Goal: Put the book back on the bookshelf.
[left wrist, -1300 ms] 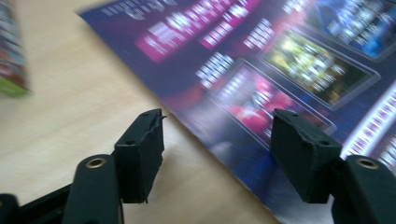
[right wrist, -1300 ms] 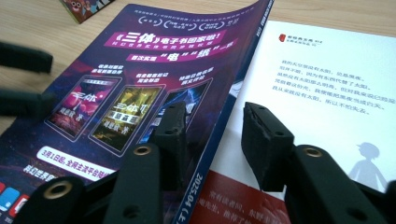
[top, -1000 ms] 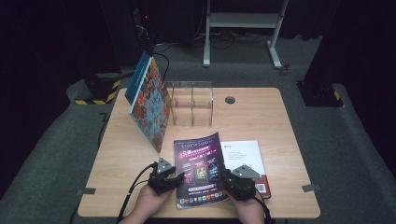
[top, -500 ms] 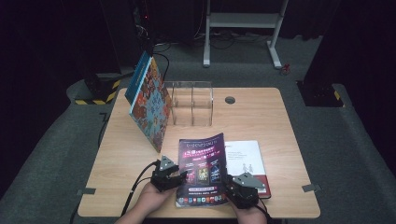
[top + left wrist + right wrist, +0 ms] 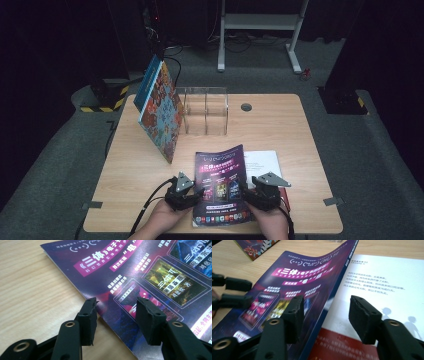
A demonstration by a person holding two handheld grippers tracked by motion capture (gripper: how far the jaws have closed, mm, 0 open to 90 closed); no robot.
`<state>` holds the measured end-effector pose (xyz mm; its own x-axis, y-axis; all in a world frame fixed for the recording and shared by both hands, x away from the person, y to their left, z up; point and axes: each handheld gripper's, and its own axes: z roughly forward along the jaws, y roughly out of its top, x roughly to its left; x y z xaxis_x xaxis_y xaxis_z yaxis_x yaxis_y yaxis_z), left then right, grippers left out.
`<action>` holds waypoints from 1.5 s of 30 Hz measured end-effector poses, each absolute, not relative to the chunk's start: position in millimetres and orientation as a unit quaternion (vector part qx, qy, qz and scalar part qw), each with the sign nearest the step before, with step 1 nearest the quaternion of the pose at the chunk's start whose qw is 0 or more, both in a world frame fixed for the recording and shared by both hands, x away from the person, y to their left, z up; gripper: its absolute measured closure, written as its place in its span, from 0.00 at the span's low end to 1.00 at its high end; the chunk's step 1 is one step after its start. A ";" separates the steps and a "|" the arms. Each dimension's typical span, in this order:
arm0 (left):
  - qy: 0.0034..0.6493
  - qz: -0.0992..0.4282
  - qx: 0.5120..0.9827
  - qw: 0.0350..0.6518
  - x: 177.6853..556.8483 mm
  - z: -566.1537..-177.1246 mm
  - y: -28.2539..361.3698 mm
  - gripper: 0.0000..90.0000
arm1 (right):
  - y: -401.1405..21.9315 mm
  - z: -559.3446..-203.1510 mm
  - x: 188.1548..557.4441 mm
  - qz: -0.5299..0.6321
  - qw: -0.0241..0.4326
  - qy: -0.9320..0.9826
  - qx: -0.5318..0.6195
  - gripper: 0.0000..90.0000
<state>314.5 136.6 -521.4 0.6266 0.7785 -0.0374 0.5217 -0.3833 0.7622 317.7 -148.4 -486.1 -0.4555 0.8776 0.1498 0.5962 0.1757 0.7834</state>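
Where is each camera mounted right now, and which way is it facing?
High view: above the person's side, looking forward and down at the table; both hands, both grippers.
Left gripper view: looks along the left gripper at the purple book.
Right gripper view: right gripper over the book's raised spine edge.
Shared: the purple book.

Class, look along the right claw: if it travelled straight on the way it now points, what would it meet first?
Most likely the purple book's raised right edge, which stands between the right claw's open jaws, with the white book beneath. The jaws have just been opening. Depth is uncertain.
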 end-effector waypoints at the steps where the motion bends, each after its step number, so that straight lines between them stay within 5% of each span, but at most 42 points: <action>1: 0.400 0.162 0.814 0.388 313.3 -521.5 136.3 0.58 | -147.6 -486.7 319.6 0.410 0.168 0.748 0.495 0.49; 17: 0.431 0.140 0.801 0.391 317.5 -523.3 140.9 0.47 | -140.9 -489.0 316.2 0.398 0.149 0.768 0.479 0.62; 28: 0.428 0.143 0.804 0.387 317.9 -523.7 140.5 0.36 | -129.8 -481.0 303.1 0.419 0.195 0.776 0.429 0.87; 45: 0.458 0.111 0.775 0.422 323.0 -521.9 155.3 0.32 | -128.6 -461.1 283.3 0.503 0.240 0.747 0.362 0.90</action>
